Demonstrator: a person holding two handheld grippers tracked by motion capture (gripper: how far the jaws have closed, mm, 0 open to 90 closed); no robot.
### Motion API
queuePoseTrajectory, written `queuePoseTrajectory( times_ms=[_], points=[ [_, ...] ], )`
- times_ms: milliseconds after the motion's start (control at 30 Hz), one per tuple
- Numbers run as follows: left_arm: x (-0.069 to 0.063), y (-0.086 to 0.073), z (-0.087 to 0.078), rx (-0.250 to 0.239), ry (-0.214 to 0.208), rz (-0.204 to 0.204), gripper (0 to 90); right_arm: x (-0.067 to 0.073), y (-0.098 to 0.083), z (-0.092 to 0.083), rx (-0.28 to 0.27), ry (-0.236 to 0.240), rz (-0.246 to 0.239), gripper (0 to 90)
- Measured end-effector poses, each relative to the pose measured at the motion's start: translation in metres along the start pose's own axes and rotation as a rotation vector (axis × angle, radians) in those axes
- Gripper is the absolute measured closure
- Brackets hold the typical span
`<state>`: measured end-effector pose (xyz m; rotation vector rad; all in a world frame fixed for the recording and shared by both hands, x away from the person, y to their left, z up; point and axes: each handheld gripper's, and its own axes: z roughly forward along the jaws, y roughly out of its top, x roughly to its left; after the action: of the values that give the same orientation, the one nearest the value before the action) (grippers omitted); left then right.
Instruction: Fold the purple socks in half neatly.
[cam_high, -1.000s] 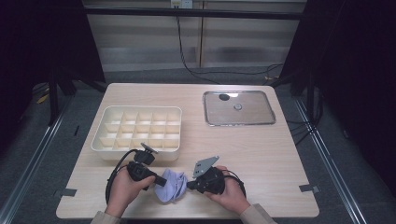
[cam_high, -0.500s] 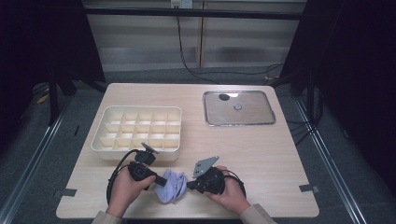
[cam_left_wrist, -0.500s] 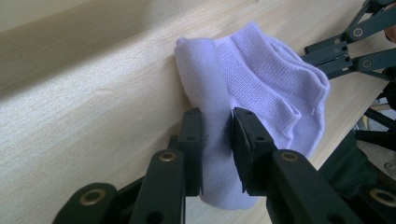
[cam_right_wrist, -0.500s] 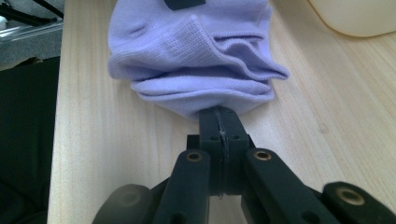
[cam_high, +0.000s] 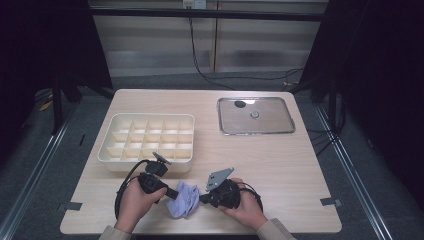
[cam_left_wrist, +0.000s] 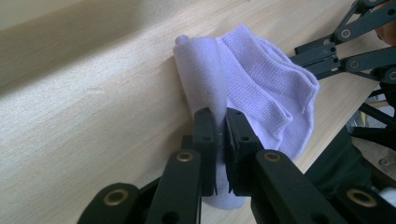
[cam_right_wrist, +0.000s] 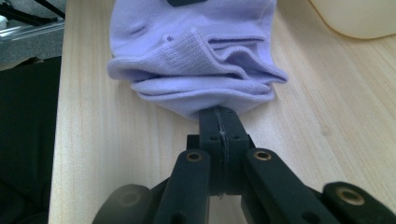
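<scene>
High view: a lilac sock (cam_high: 183, 199) bunched at the near edge of the wooden table (cam_high: 280, 160), between left gripper (cam_high: 172, 192) and right gripper (cam_high: 204, 198), each touching it. Cream divided tray (cam_high: 146, 122) just beyond the left hand (cam_high: 136, 201); lidded metal tray (cam_high: 256, 115) at far right, well apart.

Left gripper view: jaws of the left gripper (cam_left_wrist: 221, 140) nearly closed, clamped on a fold of the sock (cam_left_wrist: 261, 88) lying on the table.

Right gripper view: right gripper (cam_right_wrist: 220, 122) jaws pressed together, pinching the sock (cam_right_wrist: 196, 60) at its near edge; cream tray corner (cam_right_wrist: 359, 18) far right.
</scene>
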<state>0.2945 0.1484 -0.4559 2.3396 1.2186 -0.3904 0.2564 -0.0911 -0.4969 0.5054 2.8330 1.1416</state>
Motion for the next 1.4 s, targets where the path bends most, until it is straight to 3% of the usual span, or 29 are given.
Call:
queuePoseTrajectory(
  times_ms=[567,633,833,900,1000,1067,1333,1400],
  points=[
    [-0.013,0.006,0.000,0.021,0.037,0.035,84.1,0.000,0.000,0.000,-0.002,0.005,-0.002,90.0],
    [-0.014,0.006,0.000,0.007,0.031,0.023,84.1,0.000,0.000,0.000,-0.002,0.005,-0.002,90.0],
    [-0.016,0.007,0.000,0.018,0.022,0.050,84.0,0.000,0.000,0.001,-0.001,0.005,-0.004,90.0],
    [-0.018,0.008,0.000,0.009,0.019,0.037,83.9,0.000,0.000,0.001,-0.001,0.005,-0.007,90.0],
    [-0.019,0.009,-0.001,0.021,0.026,0.059,83.9,0.000,0.000,0.001,-0.001,0.005,-0.009,90.0],
    [-0.021,0.009,0.000,0.003,0.020,0.043,83.9,0.000,0.001,0.001,0.001,0.005,-0.004,90.0],
    [-0.022,0.010,0.001,0.015,0.005,0.056,83.4,0.001,0.001,0.001,0.002,0.006,-0.003,90.0],
    [-0.024,0.010,0.003,-0.001,0.004,0.047,83.4,0.001,0.001,0.001,0.003,0.007,-0.001,90.0]
  ],
)
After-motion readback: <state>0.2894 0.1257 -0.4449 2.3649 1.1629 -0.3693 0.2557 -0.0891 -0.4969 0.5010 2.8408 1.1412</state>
